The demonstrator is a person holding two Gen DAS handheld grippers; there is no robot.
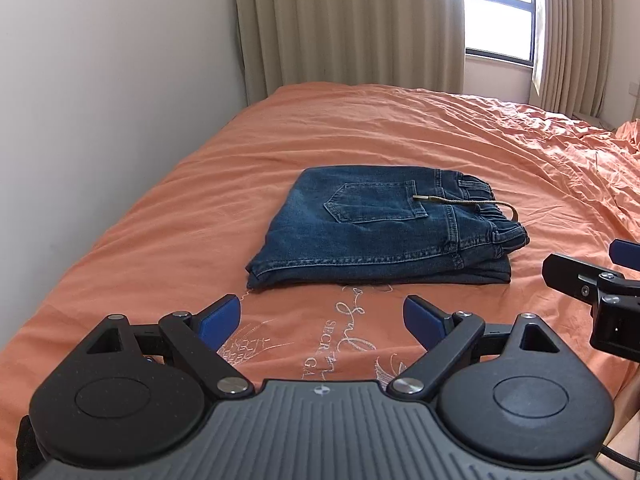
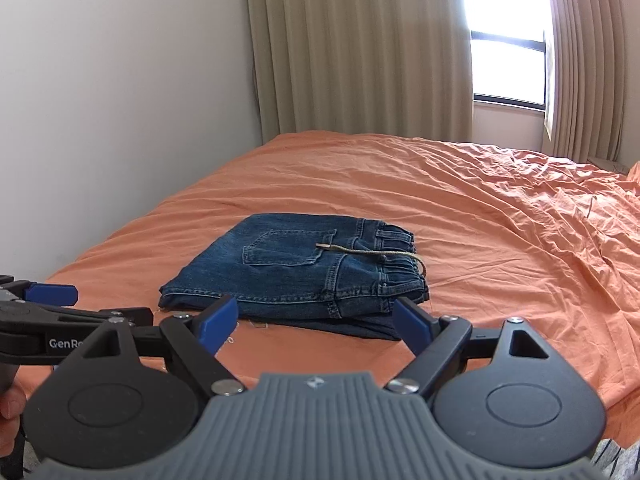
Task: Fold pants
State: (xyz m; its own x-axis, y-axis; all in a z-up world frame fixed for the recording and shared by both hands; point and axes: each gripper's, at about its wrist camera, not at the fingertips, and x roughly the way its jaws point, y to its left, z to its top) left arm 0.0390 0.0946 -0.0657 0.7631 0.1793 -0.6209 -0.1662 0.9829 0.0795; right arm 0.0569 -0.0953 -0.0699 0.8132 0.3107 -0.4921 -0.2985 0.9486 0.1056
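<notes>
- left gripper (image 1: 322, 320), low in the left wrist frame: jaws spread wide, nothing between the blue pads (image 1: 222, 316), which hang over the orange bedspread (image 1: 160, 220) just short of the pants.
- right gripper (image 2: 316, 320), low in the right wrist frame: jaws equally wide and empty, tips close to the near edge of the denim, contact not clear.
- pants (image 1: 380, 224) lie folded in a flat stack at frame centre, back pocket up, tan drawstring (image 1: 464, 202) across the waistband at right.
- beige curtains (image 1: 348, 24) fill the upper centre.
</notes>
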